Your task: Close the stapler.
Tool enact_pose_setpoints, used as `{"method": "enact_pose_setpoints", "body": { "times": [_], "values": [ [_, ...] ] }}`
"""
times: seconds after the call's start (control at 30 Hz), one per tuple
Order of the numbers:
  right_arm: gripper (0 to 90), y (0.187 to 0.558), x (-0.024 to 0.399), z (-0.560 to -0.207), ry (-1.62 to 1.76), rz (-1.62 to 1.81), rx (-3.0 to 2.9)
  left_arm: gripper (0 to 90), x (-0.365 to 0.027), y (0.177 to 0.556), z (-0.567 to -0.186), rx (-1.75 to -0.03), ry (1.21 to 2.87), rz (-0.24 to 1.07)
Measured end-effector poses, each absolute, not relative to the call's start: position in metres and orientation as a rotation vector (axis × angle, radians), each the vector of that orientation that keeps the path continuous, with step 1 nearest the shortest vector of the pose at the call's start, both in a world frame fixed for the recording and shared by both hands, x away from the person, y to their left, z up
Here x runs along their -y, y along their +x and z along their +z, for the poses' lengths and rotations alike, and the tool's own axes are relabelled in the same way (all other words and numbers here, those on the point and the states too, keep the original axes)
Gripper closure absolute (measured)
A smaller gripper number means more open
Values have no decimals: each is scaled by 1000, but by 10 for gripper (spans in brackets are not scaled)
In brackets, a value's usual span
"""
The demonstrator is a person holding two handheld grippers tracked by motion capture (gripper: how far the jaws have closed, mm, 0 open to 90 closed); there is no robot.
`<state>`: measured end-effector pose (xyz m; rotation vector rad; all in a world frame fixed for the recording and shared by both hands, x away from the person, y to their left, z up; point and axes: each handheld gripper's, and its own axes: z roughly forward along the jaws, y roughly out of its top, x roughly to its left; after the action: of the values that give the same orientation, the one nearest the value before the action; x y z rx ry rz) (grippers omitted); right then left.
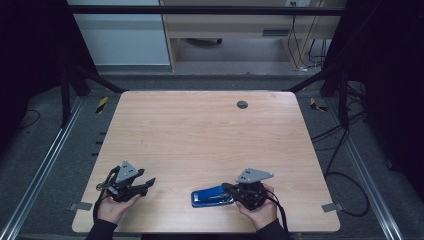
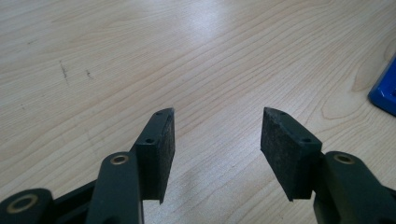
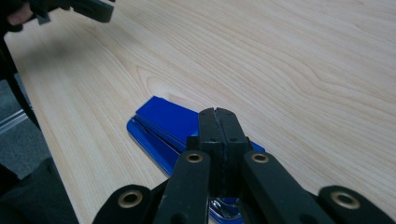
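Grain of the pale wooden table (image 1: 200, 135) runs across all my feeds, and I use the flat blue plastic case (image 1: 212, 196) as my landmark; it lies on the near part of the board, close to the front edge and a little right of its middle. My right gripper (image 1: 229, 189) sits directly at the case's right end, held in the right hand (image 1: 259, 210), with its grey three-cornered plate on top. In the right gripper view I see the right gripper's jaws pressed flat together with no gap, their tips over the blue case (image 3: 168, 123), whose layered edge and glossy rim show beneath them; I cannot tell whether any part of it is pinched between them. A shiny metal bit shows under the jaws at the bottom of that feed.

My left gripper (image 1: 150, 183) is well to the left of the case, held in the left hand (image 1: 114, 206), pointing toward it. In the left gripper view the left gripper's jaws stand wide apart over bare wood, nothing between them, and a corner of the blue case (image 2: 385, 91) shows at the right edge.

A small dark round grommet (image 1: 242, 104) sits far beyond the case, near the far edge.
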<state>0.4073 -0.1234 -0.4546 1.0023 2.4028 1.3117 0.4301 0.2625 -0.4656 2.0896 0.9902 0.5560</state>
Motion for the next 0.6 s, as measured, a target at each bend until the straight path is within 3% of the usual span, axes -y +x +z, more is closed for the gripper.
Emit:
{"method": "enact_pose_setpoints", "body": {
  "times": [0.6],
  "values": [
    [900, 411, 131, -457, 1044, 1231, -2427, 452, -261, 430, -467, -986, 2097, 546]
  ]
}}
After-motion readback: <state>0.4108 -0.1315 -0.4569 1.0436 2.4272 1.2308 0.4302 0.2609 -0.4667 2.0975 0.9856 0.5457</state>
